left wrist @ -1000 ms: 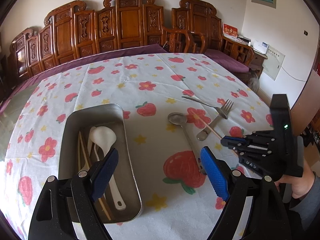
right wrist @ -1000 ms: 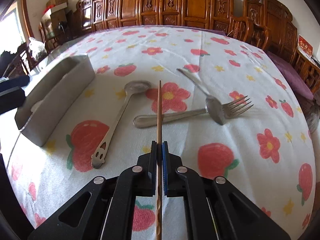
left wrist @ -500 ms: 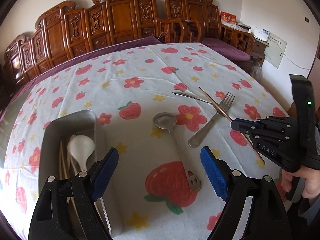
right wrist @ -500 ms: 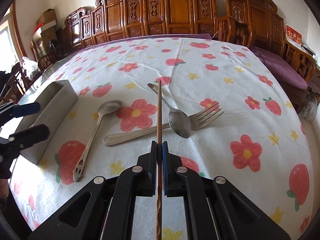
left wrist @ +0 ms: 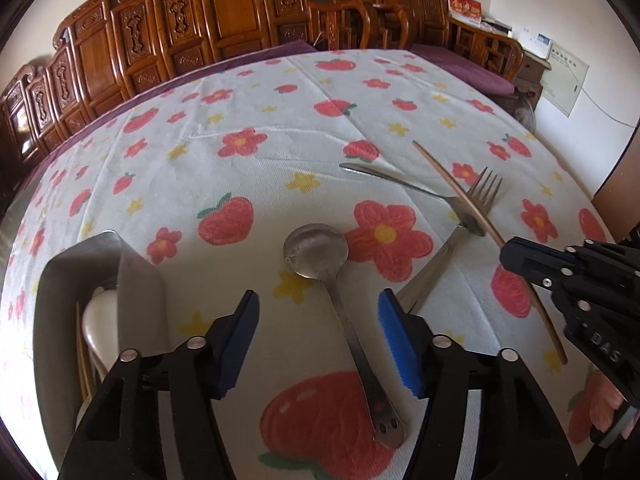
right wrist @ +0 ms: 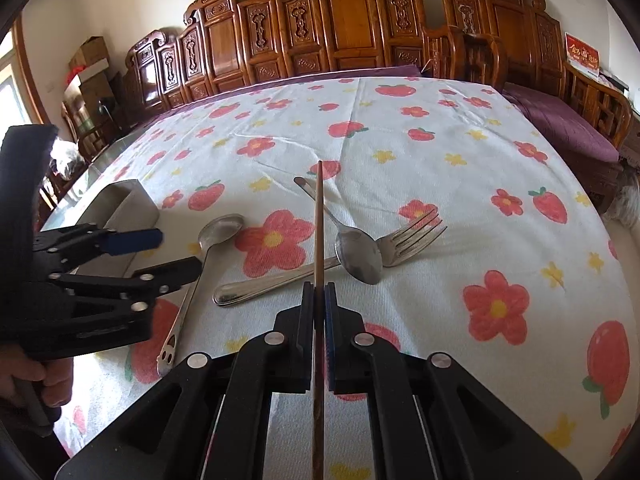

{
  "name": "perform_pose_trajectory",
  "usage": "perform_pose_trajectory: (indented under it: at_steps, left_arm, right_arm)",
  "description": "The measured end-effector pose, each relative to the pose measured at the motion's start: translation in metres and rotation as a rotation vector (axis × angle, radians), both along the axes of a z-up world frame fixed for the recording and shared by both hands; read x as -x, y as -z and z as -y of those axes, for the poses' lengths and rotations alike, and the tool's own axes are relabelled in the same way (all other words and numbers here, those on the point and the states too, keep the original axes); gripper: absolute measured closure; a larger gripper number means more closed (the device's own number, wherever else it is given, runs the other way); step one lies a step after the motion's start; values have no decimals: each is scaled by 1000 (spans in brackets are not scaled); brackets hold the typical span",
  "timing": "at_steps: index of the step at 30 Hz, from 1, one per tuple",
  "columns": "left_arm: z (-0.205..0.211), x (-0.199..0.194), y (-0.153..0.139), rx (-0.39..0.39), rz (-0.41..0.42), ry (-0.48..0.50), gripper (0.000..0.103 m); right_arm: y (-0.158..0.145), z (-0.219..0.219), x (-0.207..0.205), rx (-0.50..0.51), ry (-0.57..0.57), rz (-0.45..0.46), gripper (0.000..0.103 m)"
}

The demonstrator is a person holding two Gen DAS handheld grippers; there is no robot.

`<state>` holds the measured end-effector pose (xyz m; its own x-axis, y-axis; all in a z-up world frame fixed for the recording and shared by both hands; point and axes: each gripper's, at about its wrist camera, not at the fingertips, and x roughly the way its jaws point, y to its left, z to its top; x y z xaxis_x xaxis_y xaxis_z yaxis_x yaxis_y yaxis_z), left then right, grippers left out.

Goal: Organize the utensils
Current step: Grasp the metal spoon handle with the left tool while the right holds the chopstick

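Note:
My right gripper (right wrist: 319,300) is shut on a brown wooden chopstick (right wrist: 319,216) and holds it above the table; the chopstick also shows in the left wrist view (left wrist: 452,184). My left gripper (left wrist: 318,332) is open and empty, straddling the handle of a long metal spoon (left wrist: 316,250) that lies on the cloth (right wrist: 222,230). A fork (left wrist: 482,194) and a second spoon (left wrist: 394,180) lie crossed to the right (right wrist: 358,256). A metal tray (left wrist: 136,280) at the left holds a white spoon (left wrist: 100,316) and chopsticks.
The round table has a white cloth printed with strawberries and flowers (left wrist: 280,128). Carved wooden chairs (right wrist: 344,28) stand along the far side. The left gripper body (right wrist: 92,280) shows at the left of the right wrist view.
My left gripper has moved right from over the tray to over the long spoon's handle. My right gripper has lifted and drawn back with the chopstick still in it.

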<state>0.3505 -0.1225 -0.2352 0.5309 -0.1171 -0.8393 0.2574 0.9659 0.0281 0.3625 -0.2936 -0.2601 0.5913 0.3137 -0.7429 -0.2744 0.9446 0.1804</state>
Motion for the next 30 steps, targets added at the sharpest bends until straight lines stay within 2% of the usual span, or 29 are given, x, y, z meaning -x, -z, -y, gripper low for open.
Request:
perform_pose_trajectory:
  at_steps: [1,6,11,14,18,30]
  left_arm:
    - [1,-2,3,1,-11,0,58]
    - [7,-10,15,8,-51,4,69]
    - [10,-11,15,12,-47,3,80]
    - [10,-12,15,11,-47,4,92]
    - [10,-10,12,-4,-35,18,98]
    - [4,12,-19,-18,36,39,98]
  right_arm:
    - [0,0,0,0,-1,-1,97]
    - [0,-2,0,-8,-1,-3,97]
    - [0,-3,1,-10,-4,-2,97]
    - [0,-5,1,-11,-7,-3,97]
    - [-1,-6,1,-9,-10,-1,97]
    - [-8,-14,5,-1,-31,21,97]
